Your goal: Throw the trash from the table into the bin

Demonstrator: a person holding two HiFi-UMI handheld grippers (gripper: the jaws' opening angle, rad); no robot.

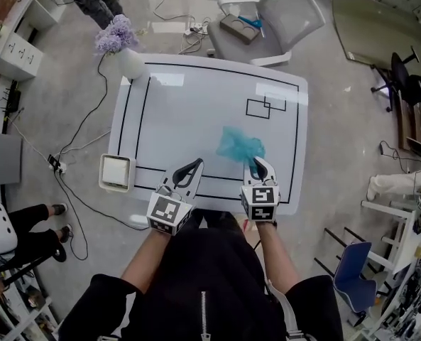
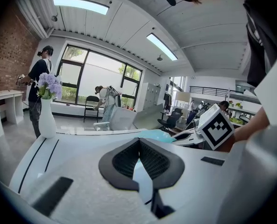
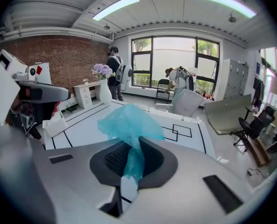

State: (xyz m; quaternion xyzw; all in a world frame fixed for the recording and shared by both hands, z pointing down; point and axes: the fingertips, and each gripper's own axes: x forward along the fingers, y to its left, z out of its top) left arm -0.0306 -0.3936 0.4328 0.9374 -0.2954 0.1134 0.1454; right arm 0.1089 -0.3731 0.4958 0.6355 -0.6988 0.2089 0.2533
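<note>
A crumpled teal plastic bag (image 1: 238, 148) hangs just above the white table (image 1: 196, 105) near its front edge. My right gripper (image 1: 255, 162) is shut on the bag's lower end. In the right gripper view the bag (image 3: 129, 121) bulges up out of the closed jaws of that gripper (image 3: 132, 143). My left gripper (image 1: 194, 165) hovers to the left of it over the table's front edge, its tips together with nothing between them (image 2: 139, 141). A small white bin (image 1: 116, 172) stands against the table's front left corner; it also shows in the right gripper view (image 3: 54, 123).
A white vase of purple flowers (image 1: 121, 48) stands at the table's far left corner. A grey chair (image 1: 274, 16) is behind the table. Black lines and small squares (image 1: 265, 106) mark the tabletop. Cables lie on the floor at the left. People stand by the windows.
</note>
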